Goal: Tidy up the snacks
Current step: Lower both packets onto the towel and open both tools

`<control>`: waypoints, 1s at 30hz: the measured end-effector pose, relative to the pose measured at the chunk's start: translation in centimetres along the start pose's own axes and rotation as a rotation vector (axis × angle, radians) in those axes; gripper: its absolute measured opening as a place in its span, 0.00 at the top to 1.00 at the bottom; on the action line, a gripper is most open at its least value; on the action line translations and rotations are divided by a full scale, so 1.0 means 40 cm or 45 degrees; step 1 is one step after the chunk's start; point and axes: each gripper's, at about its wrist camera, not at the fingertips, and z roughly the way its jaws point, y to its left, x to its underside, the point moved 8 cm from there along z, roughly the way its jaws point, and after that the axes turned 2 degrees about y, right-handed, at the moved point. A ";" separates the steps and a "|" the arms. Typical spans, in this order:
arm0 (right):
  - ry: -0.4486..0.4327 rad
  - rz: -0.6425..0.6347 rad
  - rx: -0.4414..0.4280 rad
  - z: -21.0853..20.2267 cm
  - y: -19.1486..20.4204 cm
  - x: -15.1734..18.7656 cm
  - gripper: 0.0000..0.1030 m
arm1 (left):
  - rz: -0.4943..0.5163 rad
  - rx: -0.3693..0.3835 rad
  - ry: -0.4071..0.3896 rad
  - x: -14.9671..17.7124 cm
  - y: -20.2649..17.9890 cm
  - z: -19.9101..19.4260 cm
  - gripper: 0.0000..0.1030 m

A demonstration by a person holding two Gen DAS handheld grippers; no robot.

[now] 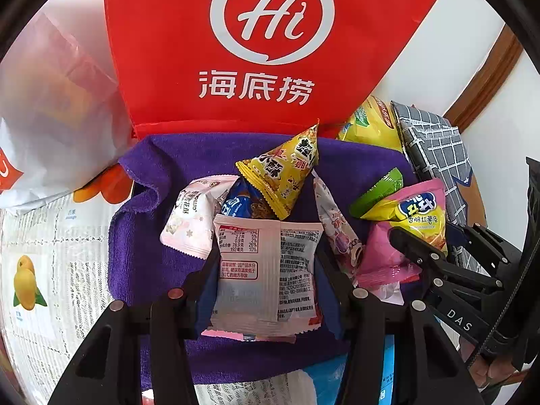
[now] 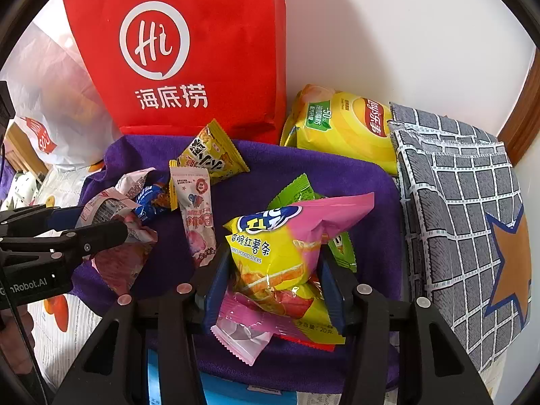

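Left wrist view: left gripper (image 1: 266, 270) low over purple towel (image 1: 141, 236), jaws either side of white sachet (image 1: 266, 263), print side up. Pads appear to press its edges, so clamped on sachet, though contact partly hidden by jaw bodies. Sachet resting on towel, near edge of snack pile. Just beyond: pale pink packet (image 1: 189, 222), blue packet (image 1: 236, 202), yellow triangular packet (image 1: 283, 172) leaning on top. Far back: red bag (image 1: 270, 50) upright against wall, white plastic bag (image 1: 50, 101) to its left.

Right wrist view: right gripper (image 2: 273, 280) closed on sweet potato sticks pack (image 2: 283, 246), blue pads squeezing lower half, film bulging between them. Pink wrapper (image 2: 243, 334) lying under pack, green packet (image 2: 297, 189) behind it. Long pink candy pack (image 2: 199, 222) to the left, flat on towel. Further: yellow chips bag (image 2: 341, 131) against wall, grey checked fabric bin (image 2: 455, 219) at right, folded flat-looking, star on its side.

Judgement on step in hand: lifting one snack per claw out of pile for sorting. To do well:
- Raise straight up, slowly; sachet thin and slippery, likely to slide if tilted.
- Keep squeeze light on sticks pack; puffed film, contents brittle.
- Check pink wrapper beneath does not ride along.
- Keep both claws apart while lifting; close together already.
- Destination unclear: red bag or checked bin both plausible.
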 end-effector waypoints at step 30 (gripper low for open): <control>-0.095 0.047 0.035 -0.085 -0.003 -0.021 0.25 | 0.025 0.010 -0.104 -0.021 -0.018 -0.062 0.26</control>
